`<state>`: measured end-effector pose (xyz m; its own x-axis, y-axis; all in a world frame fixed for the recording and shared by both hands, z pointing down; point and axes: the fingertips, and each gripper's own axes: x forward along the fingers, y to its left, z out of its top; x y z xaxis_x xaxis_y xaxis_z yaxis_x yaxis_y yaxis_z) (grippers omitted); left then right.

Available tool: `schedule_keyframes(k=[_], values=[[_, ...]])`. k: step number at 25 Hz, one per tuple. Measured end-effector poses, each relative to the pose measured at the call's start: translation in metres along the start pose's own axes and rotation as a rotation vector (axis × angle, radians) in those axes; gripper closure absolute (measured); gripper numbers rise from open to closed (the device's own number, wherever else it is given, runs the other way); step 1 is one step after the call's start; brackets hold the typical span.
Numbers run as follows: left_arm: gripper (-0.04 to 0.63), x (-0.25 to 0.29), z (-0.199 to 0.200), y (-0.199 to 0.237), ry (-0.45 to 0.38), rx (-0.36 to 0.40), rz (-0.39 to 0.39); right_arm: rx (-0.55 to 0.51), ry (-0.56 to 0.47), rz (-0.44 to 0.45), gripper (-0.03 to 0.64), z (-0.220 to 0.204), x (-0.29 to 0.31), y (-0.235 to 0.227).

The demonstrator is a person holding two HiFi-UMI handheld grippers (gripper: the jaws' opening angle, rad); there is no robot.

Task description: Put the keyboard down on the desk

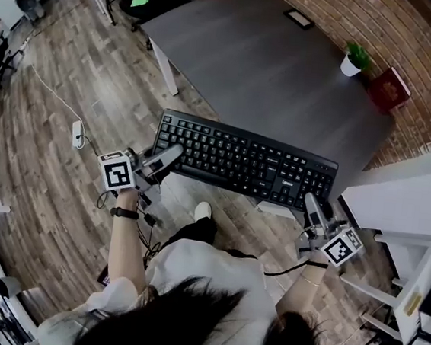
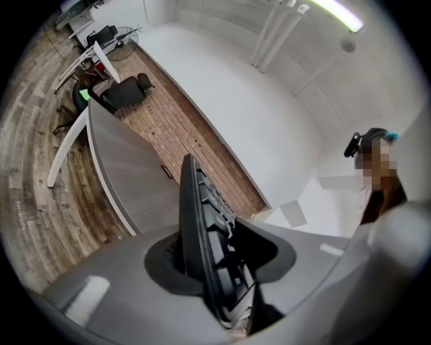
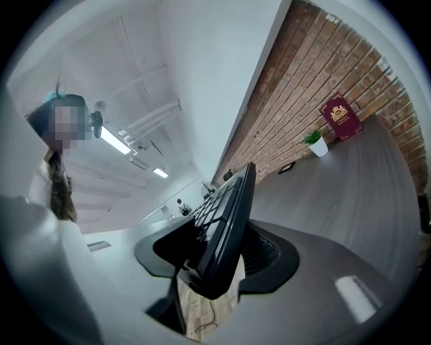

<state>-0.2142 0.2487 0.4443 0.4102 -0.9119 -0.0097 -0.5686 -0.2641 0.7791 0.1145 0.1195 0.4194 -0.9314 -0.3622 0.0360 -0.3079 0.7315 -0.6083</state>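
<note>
Currently: keyboard [image 1: 243, 162] held at both ends

Left gripper [image 1: 163, 161] is clamped on the keyboard's left end; right gripper [image 1: 313, 209] is clamped on its right end. Keyboard hangs level between them, keys up, at the near edge of the grey desk [image 1: 265, 66], above the wood floor [image 1: 72, 76].

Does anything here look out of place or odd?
Only the keyboard: it is in mid-air by the near edge of the desk, clamped at its ends by the left gripper and right gripper. Nothing looks spilled or damaged.
</note>
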Motion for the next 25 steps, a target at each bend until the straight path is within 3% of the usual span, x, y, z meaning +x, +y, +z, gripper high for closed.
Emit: schedule_keyframes(k=[16,25], values=[[0.408,0.071,0.012,0.052,0.138,-0.045,-0.061,0.034,-0.053,-0.163,0.436,0.001,0.006,-0.039],[0.408,0.207,0.069,0.069,0.185,0.000,-0.104,0.040,-0.122,-0.183,0.436,0.083,0.040,-0.125]])
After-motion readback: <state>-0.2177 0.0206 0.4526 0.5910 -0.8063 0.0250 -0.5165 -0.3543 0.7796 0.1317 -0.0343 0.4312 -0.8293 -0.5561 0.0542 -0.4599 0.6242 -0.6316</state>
